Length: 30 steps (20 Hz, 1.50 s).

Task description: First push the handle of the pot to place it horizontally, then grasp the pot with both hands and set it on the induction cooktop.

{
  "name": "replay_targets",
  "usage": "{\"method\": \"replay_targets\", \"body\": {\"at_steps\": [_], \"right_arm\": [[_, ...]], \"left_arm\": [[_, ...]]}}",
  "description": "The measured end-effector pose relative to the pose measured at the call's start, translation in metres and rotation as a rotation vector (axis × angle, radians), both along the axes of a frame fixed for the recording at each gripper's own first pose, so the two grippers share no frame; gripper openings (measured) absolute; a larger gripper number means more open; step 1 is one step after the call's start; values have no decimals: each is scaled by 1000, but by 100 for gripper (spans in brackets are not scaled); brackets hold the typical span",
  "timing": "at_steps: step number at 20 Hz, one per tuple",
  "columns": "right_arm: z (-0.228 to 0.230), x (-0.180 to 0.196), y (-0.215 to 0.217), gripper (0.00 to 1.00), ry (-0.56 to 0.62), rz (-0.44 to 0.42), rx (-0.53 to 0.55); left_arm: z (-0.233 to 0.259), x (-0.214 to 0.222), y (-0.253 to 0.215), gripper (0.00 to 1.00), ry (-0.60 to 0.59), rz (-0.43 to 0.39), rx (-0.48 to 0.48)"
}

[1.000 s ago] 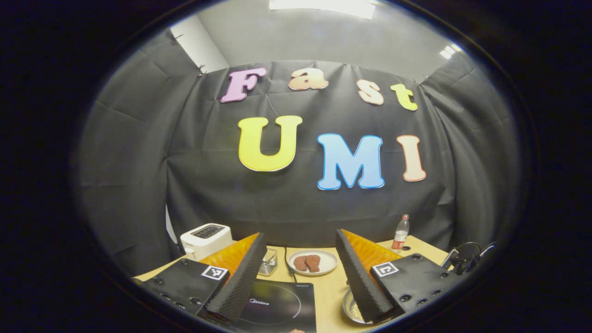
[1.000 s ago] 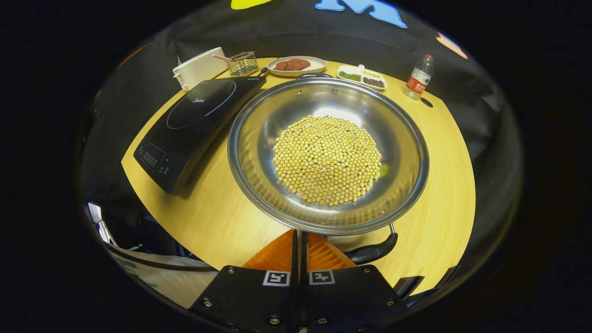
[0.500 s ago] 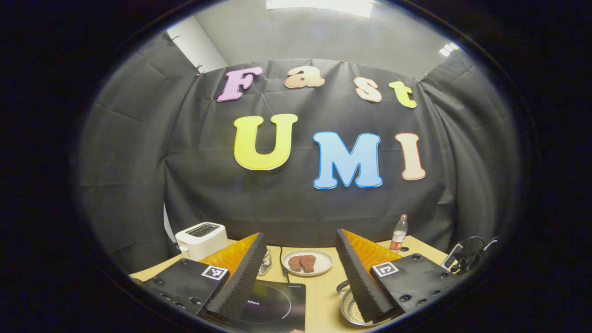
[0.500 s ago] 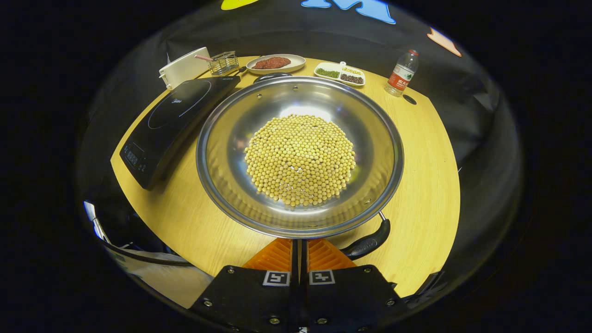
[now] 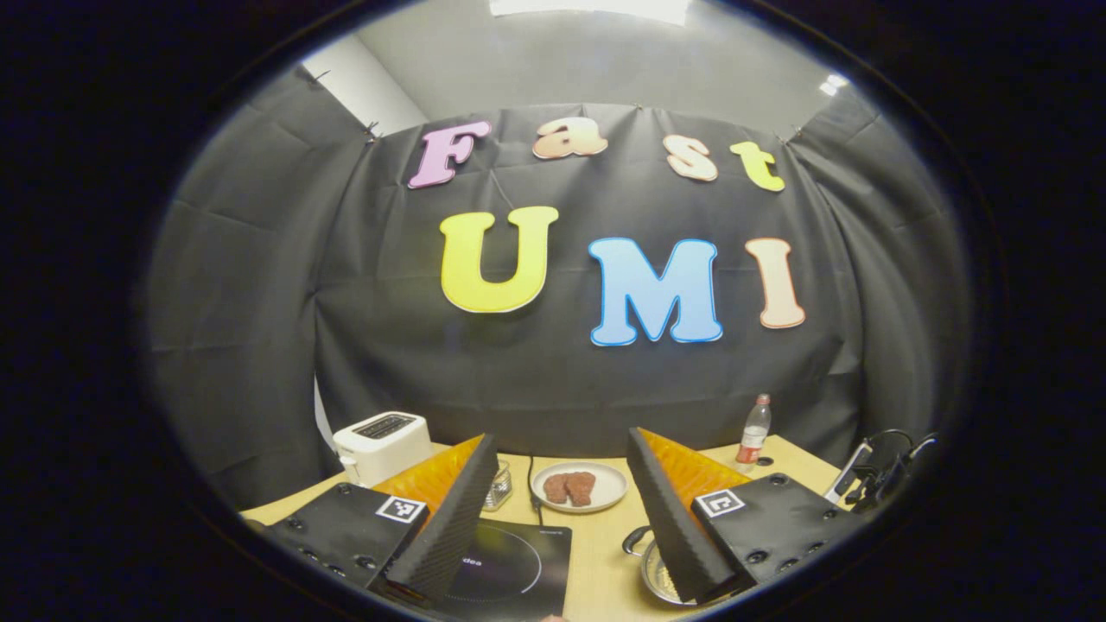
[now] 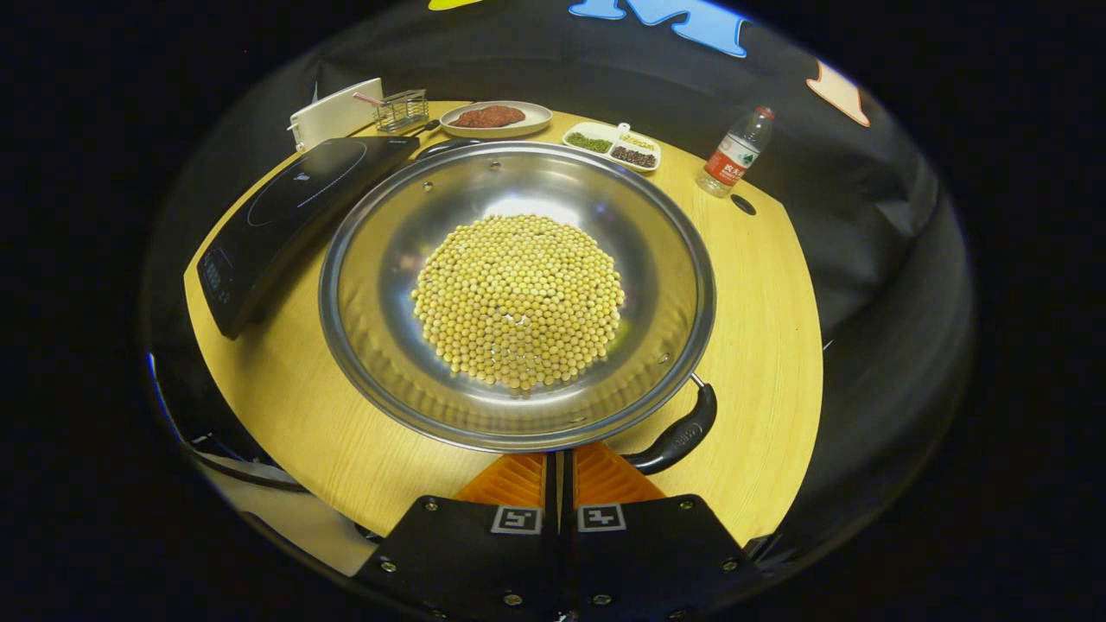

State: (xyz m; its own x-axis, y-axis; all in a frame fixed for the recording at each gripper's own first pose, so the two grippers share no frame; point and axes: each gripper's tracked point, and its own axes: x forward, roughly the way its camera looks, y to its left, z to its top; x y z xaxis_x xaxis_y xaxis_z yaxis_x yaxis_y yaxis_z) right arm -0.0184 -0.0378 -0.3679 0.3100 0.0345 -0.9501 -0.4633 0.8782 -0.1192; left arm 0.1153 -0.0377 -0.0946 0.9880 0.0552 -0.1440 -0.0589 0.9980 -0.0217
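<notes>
my right gripper [image 6: 560, 456], fingers pressed together, nudges the pot [image 6: 517, 294] handle [image 6: 678, 432] sideways; my left gripper [image 5: 560, 518] hangs open, next grasping the far handle.

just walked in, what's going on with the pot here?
A person holds a gripper in each hand. The right gripper, shut, sits at the near rim of the steel pot of soybeans, beside its black handle. The left gripper hangs open above the induction cooktop. The pot rests on the table, not yet on the cooktop.
</notes>
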Motion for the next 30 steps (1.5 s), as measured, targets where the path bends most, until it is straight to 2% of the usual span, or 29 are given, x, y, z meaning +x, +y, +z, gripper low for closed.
{"method": "replay_targets", "body": {"at_steps": [10,16,17,20,22,27,30], "right_arm": [[-11,41,-25,1,-49,-84,-4],[-14,69,-40,1,-96,-174,12],[-14,74,-43,1,-102,-195,20],[-17,84,-47,1,-121,-249,42],[-18,93,-55,1,-156,-276,29],[-18,111,-60,1,-224,-325,47],[-12,111,-61,1,-246,-348,65]], "left_arm": [[-13,-6,-1,100,42,39,42],[-22,-7,-7,100,65,49,50],[-24,-7,-8,98,68,51,52],[-29,-7,-11,100,78,55,60],[-34,-7,-14,98,88,54,62],[-47,-5,-24,100,113,41,68],[-55,-2,-31,98,126,25,73]]}}
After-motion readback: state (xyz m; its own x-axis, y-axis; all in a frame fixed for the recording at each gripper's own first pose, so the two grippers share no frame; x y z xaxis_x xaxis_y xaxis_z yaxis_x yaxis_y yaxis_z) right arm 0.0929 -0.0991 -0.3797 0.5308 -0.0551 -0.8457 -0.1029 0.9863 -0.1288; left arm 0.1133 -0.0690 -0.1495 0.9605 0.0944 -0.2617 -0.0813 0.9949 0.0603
